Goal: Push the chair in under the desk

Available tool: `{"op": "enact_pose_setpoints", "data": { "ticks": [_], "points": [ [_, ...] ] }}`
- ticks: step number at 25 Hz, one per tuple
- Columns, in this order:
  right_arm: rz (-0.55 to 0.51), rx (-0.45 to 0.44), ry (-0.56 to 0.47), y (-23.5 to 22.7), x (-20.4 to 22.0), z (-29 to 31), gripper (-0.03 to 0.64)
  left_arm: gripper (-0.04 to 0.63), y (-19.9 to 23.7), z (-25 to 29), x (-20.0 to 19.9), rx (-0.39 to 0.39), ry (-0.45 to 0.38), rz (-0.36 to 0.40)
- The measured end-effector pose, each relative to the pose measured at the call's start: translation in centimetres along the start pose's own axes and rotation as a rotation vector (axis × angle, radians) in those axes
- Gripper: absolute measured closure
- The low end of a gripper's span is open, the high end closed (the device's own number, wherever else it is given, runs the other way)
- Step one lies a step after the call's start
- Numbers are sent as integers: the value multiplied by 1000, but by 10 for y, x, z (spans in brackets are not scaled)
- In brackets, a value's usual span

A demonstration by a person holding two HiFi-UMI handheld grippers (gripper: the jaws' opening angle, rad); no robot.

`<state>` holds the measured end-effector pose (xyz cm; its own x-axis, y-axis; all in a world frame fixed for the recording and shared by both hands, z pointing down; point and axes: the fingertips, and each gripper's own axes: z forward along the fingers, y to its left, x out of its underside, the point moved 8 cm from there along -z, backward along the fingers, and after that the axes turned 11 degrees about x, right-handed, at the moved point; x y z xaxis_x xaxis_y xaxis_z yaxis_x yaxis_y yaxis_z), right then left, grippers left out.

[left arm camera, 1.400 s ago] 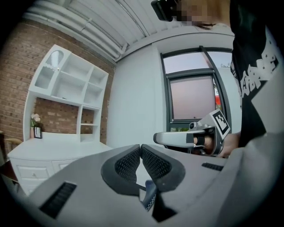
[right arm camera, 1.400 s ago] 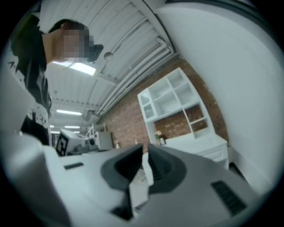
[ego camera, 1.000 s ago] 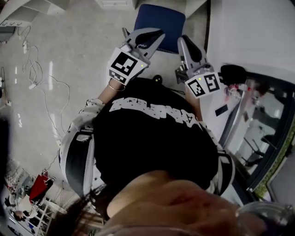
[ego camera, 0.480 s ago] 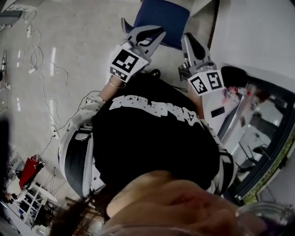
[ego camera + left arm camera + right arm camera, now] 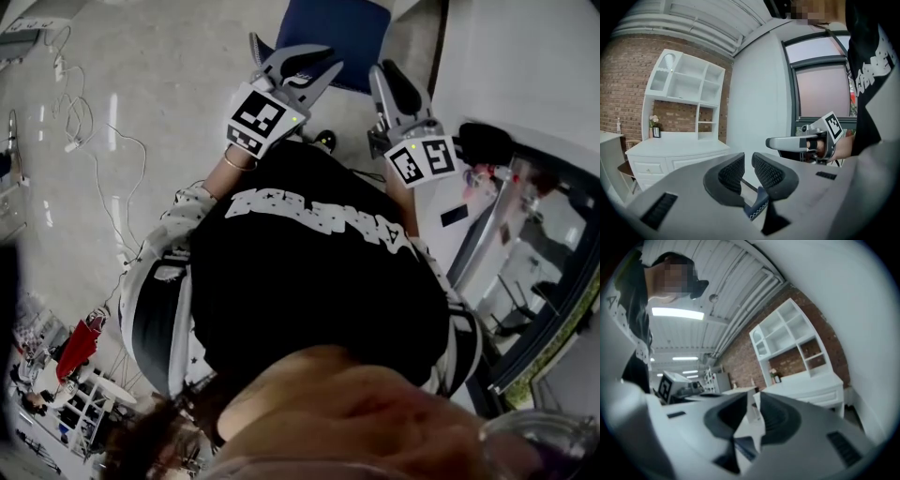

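Claws first: the left claw (image 5: 291, 58) and the right claw (image 5: 392, 82) are held out side by side ahead of the person's black shirt (image 5: 319, 281), both reaching towards the near edge of the blue chair (image 5: 330, 33) at the top of the head view. Each has just been opening. The left gripper view shows its two ribbed pads standing a little apart, with daylight through the gap. Low in that gap sits a strip of the chair's blue fabric with white stitching, and neither pad presses on it. Whether the strip lies between the pads or just beyond them cannot be told. The right gripper view gives the same reading: jaws slightly parted, a bit of blue low in the opening, nothing clamped. The chair stands on the pale floor (image 5: 141, 75) straight ahead of the person, with the white surface (image 5: 525, 66) just to its right. How far the seat already reaches under that surface is not clear. Loose cables (image 5: 94, 141) trail over the floor to the left, well apart from the chair. Beyond the left claw stands a white shelf unit (image 5: 684, 98) against a brick wall (image 5: 628, 84).
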<state>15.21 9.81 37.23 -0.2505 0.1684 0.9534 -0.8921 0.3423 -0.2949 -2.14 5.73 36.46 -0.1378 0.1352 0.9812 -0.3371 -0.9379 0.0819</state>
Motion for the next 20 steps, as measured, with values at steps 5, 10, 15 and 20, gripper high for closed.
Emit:
{"op": "enact_pose_setpoints", "data": {
  "ticks": [5, 10, 15, 20],
  "points": [
    [-43, 54, 79, -8, 20, 6, 509, 476, 19, -9, 27, -16, 73, -13],
    [-102, 81, 185, -13, 44, 6, 486, 446, 29, -16, 59, -20, 175, -7],
    [-149, 82, 294, -22, 73, 2, 465, 420, 31, -16, 89, -24, 264, -25],
    [-207, 83, 394, -24, 94, 1, 451, 403, 32, -19, 112, -39, 340, -37]
  ]
}}
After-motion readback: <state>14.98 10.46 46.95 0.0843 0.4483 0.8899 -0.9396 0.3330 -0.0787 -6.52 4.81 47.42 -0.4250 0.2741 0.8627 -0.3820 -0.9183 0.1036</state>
